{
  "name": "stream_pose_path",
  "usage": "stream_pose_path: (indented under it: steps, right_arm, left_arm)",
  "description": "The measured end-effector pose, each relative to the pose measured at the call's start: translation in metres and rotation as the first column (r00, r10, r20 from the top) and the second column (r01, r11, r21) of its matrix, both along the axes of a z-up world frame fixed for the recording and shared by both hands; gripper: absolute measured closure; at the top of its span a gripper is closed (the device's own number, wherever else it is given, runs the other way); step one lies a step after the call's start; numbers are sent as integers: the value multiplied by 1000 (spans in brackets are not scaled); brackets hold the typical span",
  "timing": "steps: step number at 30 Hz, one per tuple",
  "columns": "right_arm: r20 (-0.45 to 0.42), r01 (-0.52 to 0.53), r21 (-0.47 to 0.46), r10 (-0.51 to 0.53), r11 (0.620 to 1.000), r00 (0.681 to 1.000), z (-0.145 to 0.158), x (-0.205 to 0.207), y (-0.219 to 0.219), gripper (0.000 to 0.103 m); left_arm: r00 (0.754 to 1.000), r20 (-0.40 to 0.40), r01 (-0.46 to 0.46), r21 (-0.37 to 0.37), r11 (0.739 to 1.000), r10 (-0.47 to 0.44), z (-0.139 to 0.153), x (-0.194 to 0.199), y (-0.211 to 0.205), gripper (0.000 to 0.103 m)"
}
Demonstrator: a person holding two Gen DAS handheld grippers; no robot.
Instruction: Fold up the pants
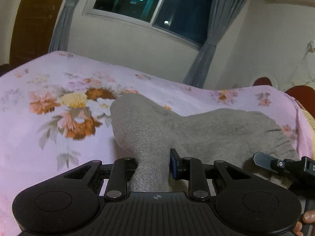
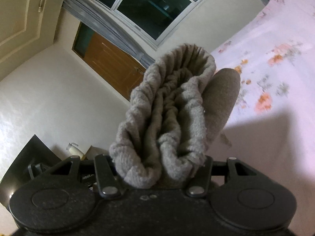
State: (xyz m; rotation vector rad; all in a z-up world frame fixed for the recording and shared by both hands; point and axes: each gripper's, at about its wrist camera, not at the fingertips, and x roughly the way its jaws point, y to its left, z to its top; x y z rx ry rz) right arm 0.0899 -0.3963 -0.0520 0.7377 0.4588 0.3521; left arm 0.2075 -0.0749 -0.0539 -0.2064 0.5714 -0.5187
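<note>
The grey fleece pants (image 1: 196, 129) are lifted over a bed with a pink floral sheet (image 1: 49, 118). My left gripper (image 1: 152, 165) is shut on a bunched part of the grey cloth, which rises in a hump in front of it. My right gripper (image 2: 161, 169) is shut on the gathered elastic waistband of the pants (image 2: 167, 108), which stands up bunched between the jaws. The right gripper's black body (image 1: 285, 165) shows at the right edge of the left wrist view, close by. The right view is tilted, with the bed (image 2: 275, 78) at its right.
A window (image 1: 153, 2) with grey curtains (image 1: 212, 43) is in the wall behind the bed. A brown door (image 2: 110, 63) stands left of it. A red chair (image 1: 301, 96) is past the bed's right end. Dark items sit on a side table (image 2: 35, 157).
</note>
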Motion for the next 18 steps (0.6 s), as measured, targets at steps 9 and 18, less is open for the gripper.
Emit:
stream_pose_path:
  steps: [9, 18]
  right_arm:
    - [-95, 43, -3, -43, 999, 995, -46, 26, -10, 48]
    - [-271, 103, -126, -134, 987, 953, -107, 23, -19, 35]
  left_arm:
    - [999, -39, -13, 142, 990, 19, -48, 54, -28, 77]
    - [993, -96, -40, 304, 952, 72, -113, 60, -38, 29]
